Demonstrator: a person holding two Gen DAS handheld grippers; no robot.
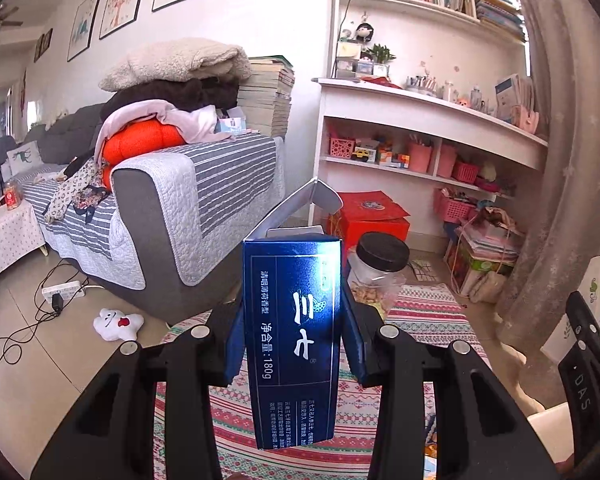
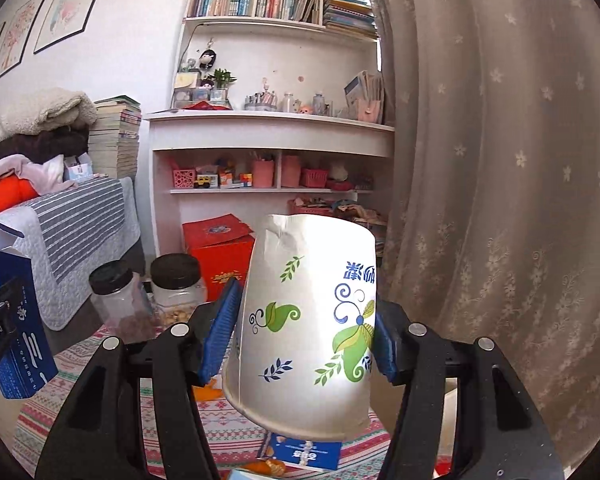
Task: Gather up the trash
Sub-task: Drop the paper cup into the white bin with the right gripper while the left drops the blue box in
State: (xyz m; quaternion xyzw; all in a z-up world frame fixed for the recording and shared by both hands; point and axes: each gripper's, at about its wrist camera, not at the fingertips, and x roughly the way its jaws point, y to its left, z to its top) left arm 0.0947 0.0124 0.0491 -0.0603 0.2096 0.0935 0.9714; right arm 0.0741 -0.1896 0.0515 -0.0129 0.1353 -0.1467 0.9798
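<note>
Pinched mid-body in our left tool (image 1: 292,344), blue carton (image 1: 294,344) is light, crushable; right tool (image 2: 306,336) clasps thin paper cup (image 2: 308,320) gently.

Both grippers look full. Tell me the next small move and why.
Probably carry both pieces on to wherever the trash goes; no bin shows in either view. The left gripper clamps the blue carton and the right gripper holds the paper cup, both lifted above the patterned rug.

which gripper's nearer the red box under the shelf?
Hard to call, probably right. The right gripper, holding the paper cup, has the red box just ahead, slightly left. The left gripper, holding the blue carton, sees it ahead, slightly right.
</note>
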